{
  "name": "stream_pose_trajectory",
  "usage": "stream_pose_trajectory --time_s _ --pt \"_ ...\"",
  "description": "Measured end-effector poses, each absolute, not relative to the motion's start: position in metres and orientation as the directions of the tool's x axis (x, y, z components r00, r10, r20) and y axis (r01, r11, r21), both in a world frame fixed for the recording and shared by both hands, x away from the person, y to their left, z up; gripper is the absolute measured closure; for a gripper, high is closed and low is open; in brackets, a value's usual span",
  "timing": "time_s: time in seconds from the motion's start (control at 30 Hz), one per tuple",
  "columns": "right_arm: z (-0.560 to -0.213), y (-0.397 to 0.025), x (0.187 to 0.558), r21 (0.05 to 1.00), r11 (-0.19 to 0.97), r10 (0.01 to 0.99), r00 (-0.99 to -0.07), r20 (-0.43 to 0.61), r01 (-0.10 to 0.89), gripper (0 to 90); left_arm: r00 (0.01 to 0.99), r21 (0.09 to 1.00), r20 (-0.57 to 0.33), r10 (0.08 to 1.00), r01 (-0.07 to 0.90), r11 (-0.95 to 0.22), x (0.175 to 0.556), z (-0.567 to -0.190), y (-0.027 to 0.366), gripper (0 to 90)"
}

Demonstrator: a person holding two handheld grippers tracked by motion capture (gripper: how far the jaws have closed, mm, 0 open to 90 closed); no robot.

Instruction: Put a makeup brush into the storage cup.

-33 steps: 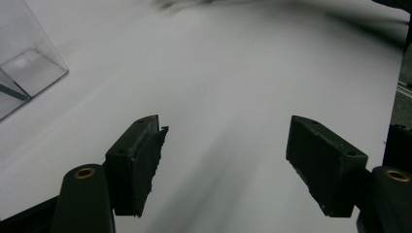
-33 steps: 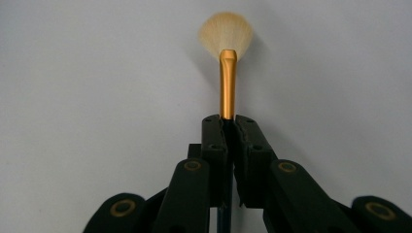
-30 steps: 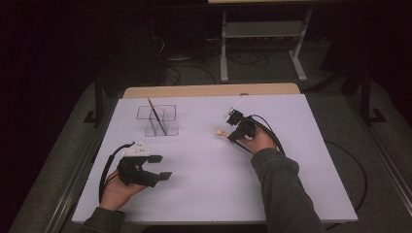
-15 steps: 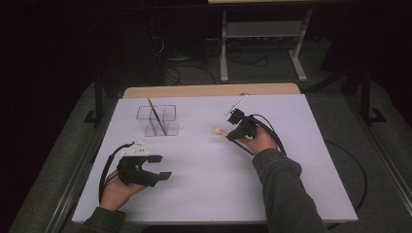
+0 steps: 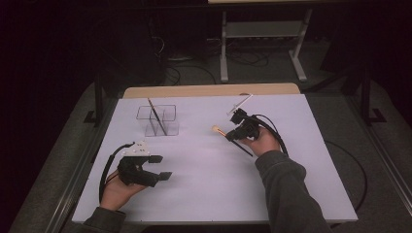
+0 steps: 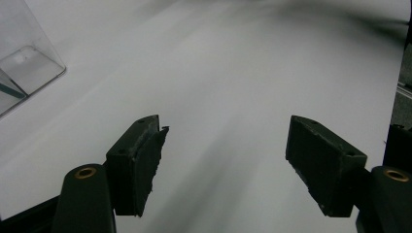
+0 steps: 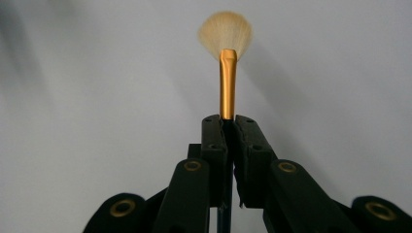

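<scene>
A makeup brush with a pale fan of bristles [image 7: 225, 34] and a gold ferrule [image 7: 227, 82] is clamped in my right gripper [image 7: 226, 121], which is shut on its handle. In the high view that gripper [image 5: 232, 132] is right of the table's centre. The brush head [image 5: 215, 129] points left and the dark handle trails back under the hand. My left gripper [image 5: 161, 167] rests near the front left, jaws wide open with nothing between them [image 6: 228, 145]. A clear two-part container [image 5: 158, 121] stands at the back left with a dark stick [image 5: 154, 114] leaning in it.
A thin white stick [image 5: 241, 103] lies on the white table [image 5: 204, 194] just beyond my right gripper. The container's corner [image 6: 24, 68] shows at the upper left of the left gripper view. Cables trail from both grippers. A metal stand is on the floor behind the table.
My right gripper has shifted only slightly with the brush still in it. The left gripper has stayed where it was, open.
</scene>
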State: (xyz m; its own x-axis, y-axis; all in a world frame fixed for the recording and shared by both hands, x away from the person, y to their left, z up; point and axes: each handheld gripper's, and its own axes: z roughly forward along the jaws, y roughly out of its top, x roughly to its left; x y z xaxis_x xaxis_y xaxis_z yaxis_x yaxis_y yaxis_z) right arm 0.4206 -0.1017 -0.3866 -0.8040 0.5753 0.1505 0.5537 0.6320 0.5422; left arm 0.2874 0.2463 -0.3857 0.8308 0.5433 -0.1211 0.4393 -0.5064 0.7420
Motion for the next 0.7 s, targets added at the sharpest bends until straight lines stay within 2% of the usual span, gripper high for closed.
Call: stream_pose_trajectory --time_s 0.7 --pt "-0.377 -0.108 0.396 0.613 0.591 0.540 -0.821 0.184 0.525 82.6 0.834 0.748 -0.120 0.538 0.433 -0.504 0.287 -0.386 0.246 28.1"
